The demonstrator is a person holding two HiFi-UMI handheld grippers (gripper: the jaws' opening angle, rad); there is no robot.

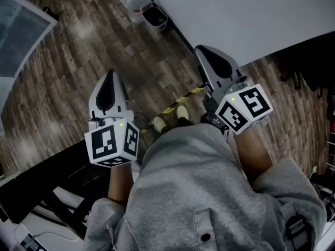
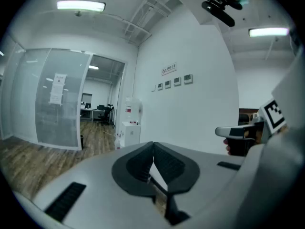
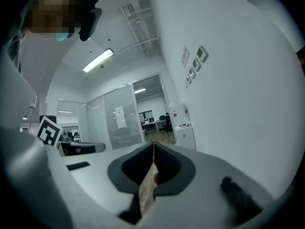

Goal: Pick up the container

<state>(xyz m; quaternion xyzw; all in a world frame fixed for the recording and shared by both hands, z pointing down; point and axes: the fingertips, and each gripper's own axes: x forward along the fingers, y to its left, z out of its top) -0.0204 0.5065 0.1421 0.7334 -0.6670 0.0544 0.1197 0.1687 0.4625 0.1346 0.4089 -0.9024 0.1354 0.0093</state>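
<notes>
a: how did the left gripper (image 1: 110, 76) stand?

b: its two dark jaws were pressed together at the tips, with nothing between them. the left gripper view showed only white wall (image 2: 200, 104) past the tips. it was held out in front of the person, over the wooden floor (image 1: 63, 77), nearly level and tipped a little downward.

a: and the right gripper (image 1: 203, 51)?

b: the same. its jaws met at the tips with nothing held, and it pointed along the wall. the two grippers were well apart, one on each side of the person's grey sweatshirt (image 1: 193, 192), each with its marker cube (image 1: 112, 143) nearest the hand.

a: where was the container?

b: i could not tell. neither gripper touched anything. a small black bin (image 1: 155, 17) stood against the foot of the wall, far ahead of both grippers, with clear water jugs (image 1: 137, 1) just beside it. whether either was the task's thing, the views did not say.

a: what else lay on the floor?

b: a strip of yellow-and-black tape (image 1: 180, 101) ran across the boards just ahead of the person's shoes (image 1: 158, 123). the left gripper view also showed a glass partition (image 2: 52, 104) at the left and a white water dispenser (image 2: 128, 128) against the wall.
</notes>
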